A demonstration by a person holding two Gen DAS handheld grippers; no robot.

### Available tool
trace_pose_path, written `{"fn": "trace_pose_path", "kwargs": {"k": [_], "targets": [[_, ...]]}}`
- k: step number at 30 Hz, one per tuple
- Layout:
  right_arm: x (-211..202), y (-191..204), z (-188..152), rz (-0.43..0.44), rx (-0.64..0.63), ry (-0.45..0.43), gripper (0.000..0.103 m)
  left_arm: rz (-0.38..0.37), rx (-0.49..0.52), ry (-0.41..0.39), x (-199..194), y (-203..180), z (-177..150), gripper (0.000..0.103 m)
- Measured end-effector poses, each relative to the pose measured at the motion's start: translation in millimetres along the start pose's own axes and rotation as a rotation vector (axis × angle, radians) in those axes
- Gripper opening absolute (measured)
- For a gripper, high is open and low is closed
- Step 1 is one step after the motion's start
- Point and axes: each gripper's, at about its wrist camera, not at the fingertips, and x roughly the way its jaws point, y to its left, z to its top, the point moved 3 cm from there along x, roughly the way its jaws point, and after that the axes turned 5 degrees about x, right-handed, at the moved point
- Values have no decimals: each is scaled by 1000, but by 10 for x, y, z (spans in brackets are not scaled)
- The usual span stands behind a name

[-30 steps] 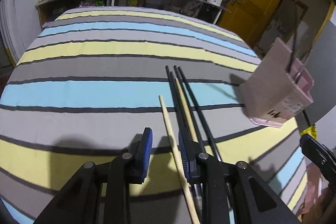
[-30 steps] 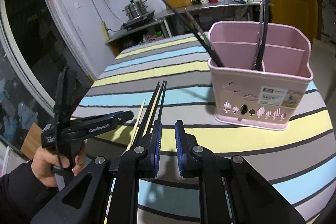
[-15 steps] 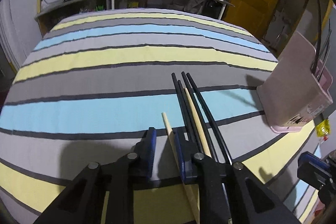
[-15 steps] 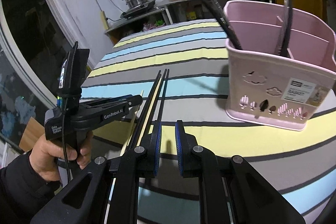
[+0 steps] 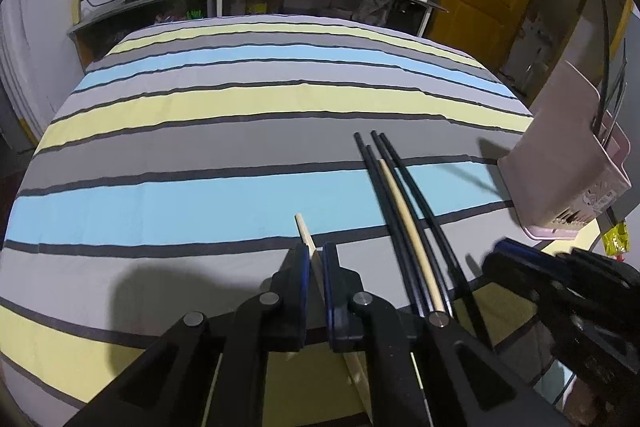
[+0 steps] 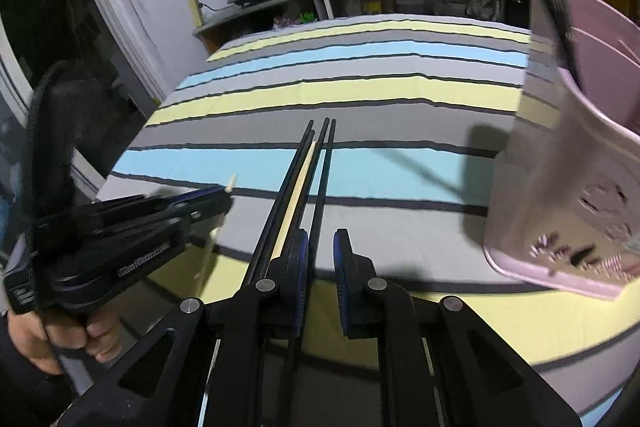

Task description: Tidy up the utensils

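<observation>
On the striped cloth (image 5: 240, 195), left gripper (image 5: 316, 259) clamps a wooden chopstick (image 5: 305, 234); right gripper (image 6: 321, 247) gapes empty.

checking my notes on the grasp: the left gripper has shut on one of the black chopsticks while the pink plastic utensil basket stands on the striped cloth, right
Not quite. The left gripper has shut on the lone pale wooden chopstick, not a black one; the left wrist view shows it between the pads. The black chopsticks lie untouched beside it. The pink plastic utensil basket does stand on the striped cloth.
</observation>
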Motion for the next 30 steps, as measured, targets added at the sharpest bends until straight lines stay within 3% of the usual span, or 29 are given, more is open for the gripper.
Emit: {"fn": "trace_pose_path", "kwargs": {"k": [11,18,21,30], "targets": [[310,35,119,-34,-22,44,13,-55,-36,14,-19,142,-10,7],[377,113,186,-67,-52,50,13,-36,-2,50,29,95,49,8],[398,129,212,-84,-70,57,7,-25,15,64,43,76,73,8],[170,170,254,-27,-44,21,6,-45,-21,60,-31,102,99,5]]}}
